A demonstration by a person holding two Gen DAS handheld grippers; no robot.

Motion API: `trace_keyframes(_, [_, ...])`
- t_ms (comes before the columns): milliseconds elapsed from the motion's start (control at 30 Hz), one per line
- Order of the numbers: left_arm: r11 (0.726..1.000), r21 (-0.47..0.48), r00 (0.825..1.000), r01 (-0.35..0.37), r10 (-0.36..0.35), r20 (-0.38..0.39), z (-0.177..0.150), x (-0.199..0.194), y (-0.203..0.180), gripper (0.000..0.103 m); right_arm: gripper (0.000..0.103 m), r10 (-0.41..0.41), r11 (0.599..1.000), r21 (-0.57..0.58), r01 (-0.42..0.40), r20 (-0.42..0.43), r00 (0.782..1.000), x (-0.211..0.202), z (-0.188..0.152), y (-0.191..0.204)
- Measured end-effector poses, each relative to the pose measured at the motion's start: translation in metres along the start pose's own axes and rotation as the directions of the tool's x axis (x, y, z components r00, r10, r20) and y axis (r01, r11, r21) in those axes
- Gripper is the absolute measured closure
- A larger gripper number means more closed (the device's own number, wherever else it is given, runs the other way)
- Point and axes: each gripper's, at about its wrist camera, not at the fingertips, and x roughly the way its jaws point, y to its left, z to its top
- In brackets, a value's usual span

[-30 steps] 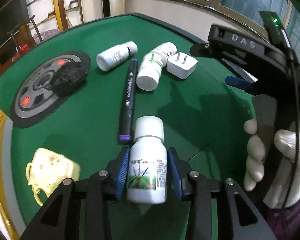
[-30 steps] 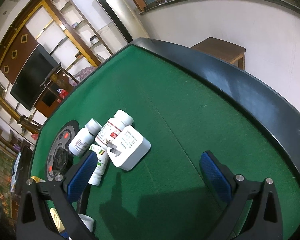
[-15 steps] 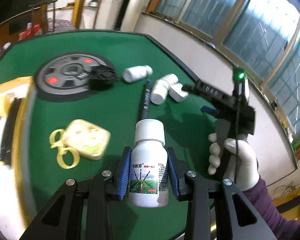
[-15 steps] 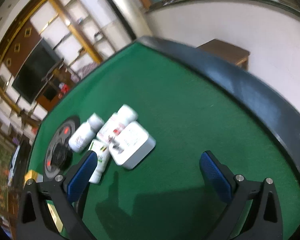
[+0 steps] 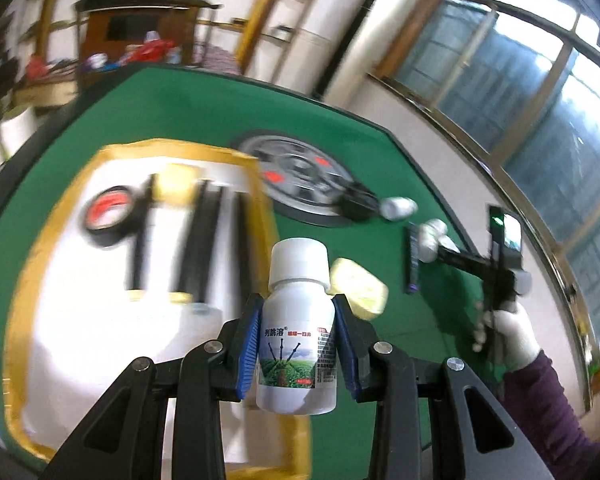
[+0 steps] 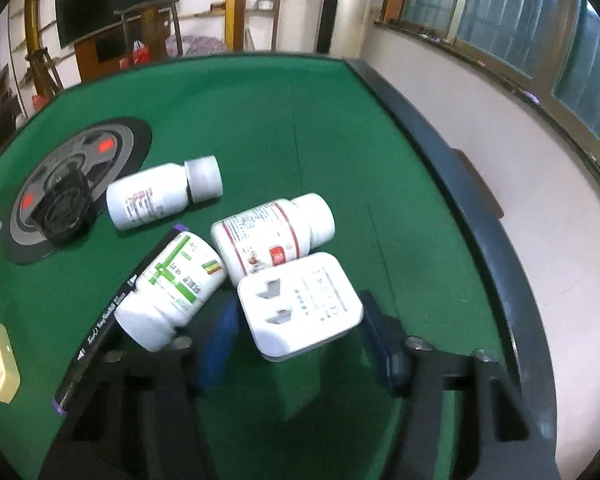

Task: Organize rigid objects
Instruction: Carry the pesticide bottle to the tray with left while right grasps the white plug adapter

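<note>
I am looking across the green tabletop (image 5: pixel 180 112) from left to right. At the far left a white tray with a yellow rim (image 5: pixel 28 280) is lying on the felt, holding a roll of black tape (image 5: pixel 108 216) and several dark, blurred sticks. Just right of the tray's near edge, my left tool (image 5: pixel 296 344) is gripping a white bottle with a green field label (image 5: pixel 298 332) — its blue pads are pressing on both sides of the body, the cap pointing up and away, the bottle lifted clear of the felt. A pale yellow case (image 5: pixel 360 292) is lying just beyond it, and a grey disc (image 5: pixel 300 172) is sitting farther back.

Moving right, in the right wrist view, a black marker (image 6: pixel 116 316) is lying diagonally, touching a bottle with a green striped label (image 6: pixel 172 288). A bottle with a grey cap (image 6: pixel 164 196) is lying on its side beside the disc. A red-labelled bottle (image 6: pixel 272 236) is resting against a white plug adapter (image 6: pixel 300 304).

My right tool (image 6: pixel 300 340) is straddling the adapter — its jaws are closing, the adapter sitting between them, but the pads are not yet pressing on it. A white-gloved hand (image 5: pixel 508 332) is holding this tool at the far right.
</note>
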Motion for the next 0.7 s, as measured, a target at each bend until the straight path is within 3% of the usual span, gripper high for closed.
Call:
trace_keyframes(167, [0.994,-0.043,0.995,-0.098,0.099,0.02,0.005,-0.012,0.039,0.067,0.047,0.065,0.994,0.09,-0.065,-0.001,0.998,-0.011,-0.011,-0.014])
trace_keyframes(267, [0.982,-0.074,0.984,-0.176,0.174,-0.034,0.014,-0.001,0.067,0.067,0.047,0.115,0.983,0.142,-0.118,0.024,0.993,-0.029,-0.012,-0.019])
trace_keyframes(467, [0.955,-0.097,0.95,-0.282,0.264,-0.165,0.027,0.034,0.105,0.067,0.047,0.228,0.97,0.074,-0.233,0.071,0.971,-0.079,-0.014,0.016])
trace_keyframes(533, [0.943,-0.085,0.937,-0.321,0.304,-0.169,0.028,0.04,0.108,0.067,0.047,0.279,0.959,0.037,-0.282,0.07,0.958,-0.091,-0.013,0.037])
trace_keyframes(600, [0.94,-0.089,0.935,-0.329,0.312,-0.167,0.032,0.044,0.109,0.066,0.047,0.319,0.947,0.002,-0.32,0.064,0.946,-0.099,-0.014,0.056])
trace_keyframes(633, [0.943,-0.089,0.938,-0.322,0.305,-0.166,0.034,0.046,0.109,0.063,0.047,0.34,0.94,-0.017,-0.34,0.058,0.939,-0.102,-0.015,0.069])
trace_keyframes(700, [0.949,-0.087,0.945,-0.304,0.289,-0.153,0.039,0.049,0.109,0.036,0.047,0.384,0.923,-0.056,-0.381,0.04,0.923,-0.107,-0.013,0.096])
